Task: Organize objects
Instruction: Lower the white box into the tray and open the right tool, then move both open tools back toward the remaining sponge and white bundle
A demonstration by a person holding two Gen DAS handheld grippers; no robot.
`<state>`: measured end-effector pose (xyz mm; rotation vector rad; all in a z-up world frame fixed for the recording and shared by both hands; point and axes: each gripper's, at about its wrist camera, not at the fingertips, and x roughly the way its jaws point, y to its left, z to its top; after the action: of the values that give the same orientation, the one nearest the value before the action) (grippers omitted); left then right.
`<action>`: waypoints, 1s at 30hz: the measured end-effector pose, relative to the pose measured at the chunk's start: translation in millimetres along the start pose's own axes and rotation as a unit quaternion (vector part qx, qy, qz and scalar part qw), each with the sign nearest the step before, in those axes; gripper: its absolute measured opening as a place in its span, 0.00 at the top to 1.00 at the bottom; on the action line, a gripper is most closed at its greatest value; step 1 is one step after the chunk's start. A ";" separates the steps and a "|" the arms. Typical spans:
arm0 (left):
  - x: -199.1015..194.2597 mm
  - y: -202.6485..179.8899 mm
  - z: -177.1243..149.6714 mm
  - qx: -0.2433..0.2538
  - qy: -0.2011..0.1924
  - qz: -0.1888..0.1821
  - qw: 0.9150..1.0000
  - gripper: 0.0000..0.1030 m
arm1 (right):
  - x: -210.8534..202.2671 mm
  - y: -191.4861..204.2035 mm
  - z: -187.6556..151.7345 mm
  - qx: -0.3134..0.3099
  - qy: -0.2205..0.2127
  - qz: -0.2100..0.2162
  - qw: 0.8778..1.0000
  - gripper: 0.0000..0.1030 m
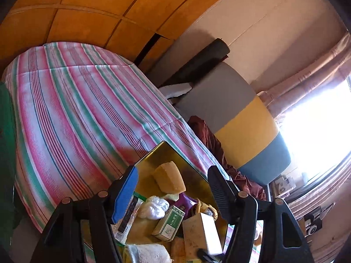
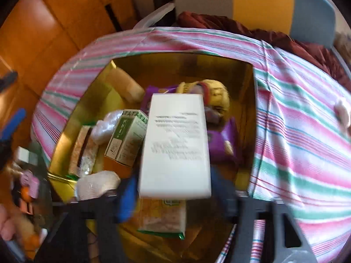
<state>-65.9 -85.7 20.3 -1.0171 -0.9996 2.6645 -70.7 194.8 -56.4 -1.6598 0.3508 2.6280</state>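
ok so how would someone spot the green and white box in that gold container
Start at the striped bedspread and find the gold open-topped box sitting on it. Among the clutter inside, the small green and white carton lies tilted just left of the big white printed box. It alone has green side panels, beside a crumpled clear plastic bag.

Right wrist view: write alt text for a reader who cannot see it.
A white printed box sits between the right gripper fingers, above a gold box crowded with small packages, including a green-and-white carton and a purple packet. The gold box rests on a pink-and-green striped bedcover; the image is motion-blurred.
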 end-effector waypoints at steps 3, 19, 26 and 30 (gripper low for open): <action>1.7 -3.0 -3.5 0.007 0.003 0.002 1.000 0.35 | -17.4 -0.6 -7.3 -0.031 -0.029 -0.043 0.998 0.37; 6.7 -15.2 -17.1 0.029 0.021 0.000 0.999 0.35 | -42.0 13.2 -16.8 -0.110 -0.115 -0.118 0.980 0.44; 8.4 -23.7 -22.4 0.044 0.027 -0.006 0.999 0.35 | -17.1 17.5 -3.7 -0.155 -0.130 -0.205 0.958 0.44; 14.0 -35.9 -30.7 0.075 0.039 -0.014 0.996 0.35 | -40.7 7.4 -10.5 -0.137 -0.165 -0.137 0.967 0.40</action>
<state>-61.5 -36.7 17.8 -1.0575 -0.7804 2.6092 -44.5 189.9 -23.1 -1.1780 -0.2427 2.7553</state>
